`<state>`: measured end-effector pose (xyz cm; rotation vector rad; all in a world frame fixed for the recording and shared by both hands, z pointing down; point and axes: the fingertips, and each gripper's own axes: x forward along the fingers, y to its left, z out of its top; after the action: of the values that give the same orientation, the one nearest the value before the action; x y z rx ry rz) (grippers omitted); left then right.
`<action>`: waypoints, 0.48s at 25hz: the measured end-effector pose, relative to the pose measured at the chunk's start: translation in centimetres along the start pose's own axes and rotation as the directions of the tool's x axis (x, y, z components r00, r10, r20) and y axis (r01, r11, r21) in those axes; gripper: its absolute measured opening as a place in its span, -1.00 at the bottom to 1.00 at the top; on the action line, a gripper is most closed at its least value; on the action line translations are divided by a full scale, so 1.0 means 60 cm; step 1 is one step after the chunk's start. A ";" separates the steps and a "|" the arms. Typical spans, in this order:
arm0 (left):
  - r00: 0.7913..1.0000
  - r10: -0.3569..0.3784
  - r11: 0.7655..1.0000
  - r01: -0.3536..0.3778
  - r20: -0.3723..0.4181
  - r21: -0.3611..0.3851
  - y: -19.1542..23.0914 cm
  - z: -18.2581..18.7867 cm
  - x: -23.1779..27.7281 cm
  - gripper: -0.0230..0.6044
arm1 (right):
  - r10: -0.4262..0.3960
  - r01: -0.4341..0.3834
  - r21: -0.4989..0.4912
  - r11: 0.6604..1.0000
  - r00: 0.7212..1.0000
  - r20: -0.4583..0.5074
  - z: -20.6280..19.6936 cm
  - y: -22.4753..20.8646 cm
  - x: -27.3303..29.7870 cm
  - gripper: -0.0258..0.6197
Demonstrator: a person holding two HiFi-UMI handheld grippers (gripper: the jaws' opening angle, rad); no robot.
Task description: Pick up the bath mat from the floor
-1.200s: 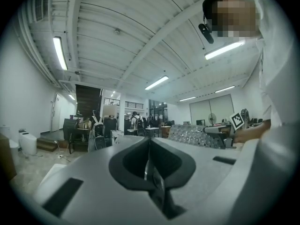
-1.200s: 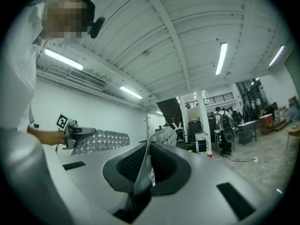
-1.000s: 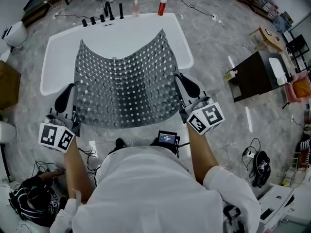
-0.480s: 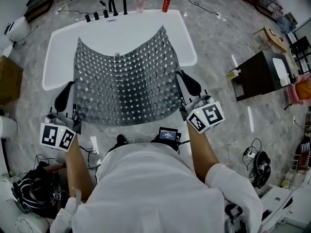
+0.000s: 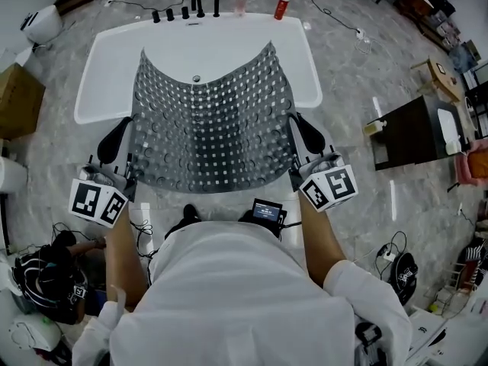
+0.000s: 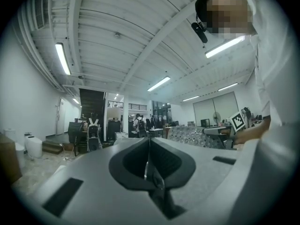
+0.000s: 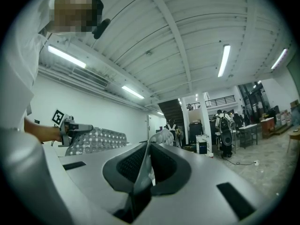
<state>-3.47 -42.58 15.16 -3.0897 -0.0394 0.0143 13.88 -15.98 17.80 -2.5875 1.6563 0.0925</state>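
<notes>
Both left tongs (image 6: pixel 149 161) and right tongs (image 7: pixel 146 165) tight on bath mat (image 5: pixel 213 120) over white tub (image 5: pixel 91 90)

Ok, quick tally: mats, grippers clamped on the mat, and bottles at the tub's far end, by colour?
bath mat: 1, held over the bathtub
grippers shut on it: 2, left gripper and right gripper
red bottle: 1
clear pump bottle: 1
Total: 5
</notes>
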 end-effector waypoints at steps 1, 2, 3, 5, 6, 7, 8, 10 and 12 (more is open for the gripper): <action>1.000 0.001 1.000 -0.001 0.001 0.000 0.001 0.001 -0.002 -0.88 | 0.004 -0.004 0.002 1.000 1.000 0.000 0.000 0.002 0.002 -0.79; 1.000 0.002 1.000 -0.002 0.001 0.000 0.001 0.002 -0.003 -0.88 | 0.008 -0.008 0.002 1.000 1.000 0.000 0.001 0.003 0.004 -0.79; 1.000 0.003 1.000 -0.003 0.001 0.000 0.001 0.002 -0.004 -0.88 | 0.011 -0.011 0.002 1.000 1.000 0.002 0.001 0.004 0.005 -0.79; 1.000 0.004 1.000 -0.004 0.000 -0.001 0.000 0.001 -0.004 -0.88 | 0.016 -0.016 -0.001 1.000 1.000 0.006 0.003 0.003 0.006 -0.79; 1.000 0.005 1.000 -0.005 0.000 -0.001 -0.001 0.001 -0.004 -0.88 | 0.018 -0.018 -0.002 1.000 1.000 0.007 0.004 0.002 0.006 -0.79; 1.000 0.007 1.000 -0.007 0.000 -0.001 -0.001 0.001 -0.004 -0.88 | 0.018 -0.018 -0.003 1.000 1.000 0.008 0.004 0.001 0.006 -0.79; 1.000 0.009 1.000 -0.009 0.000 -0.001 -0.001 0.001 -0.005 -0.88 | 0.018 -0.018 -0.002 1.000 1.000 0.009 0.004 0.001 0.006 -0.79; 1.000 0.013 1.000 -0.013 0.004 -0.004 0.000 0.002 -0.007 -0.88 | 0.016 -0.016 0.000 1.000 1.000 0.010 0.002 0.000 0.005 -0.79; 1.000 0.016 1.000 -0.016 0.009 -0.010 0.002 0.002 -0.010 -0.88 | 0.010 -0.010 0.004 1.000 1.000 0.011 0.001 -0.001 0.002 -0.79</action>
<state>-4.08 -42.69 15.05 -3.1001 -0.0153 0.0287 14.00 -16.07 17.76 -2.5713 1.6640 0.1027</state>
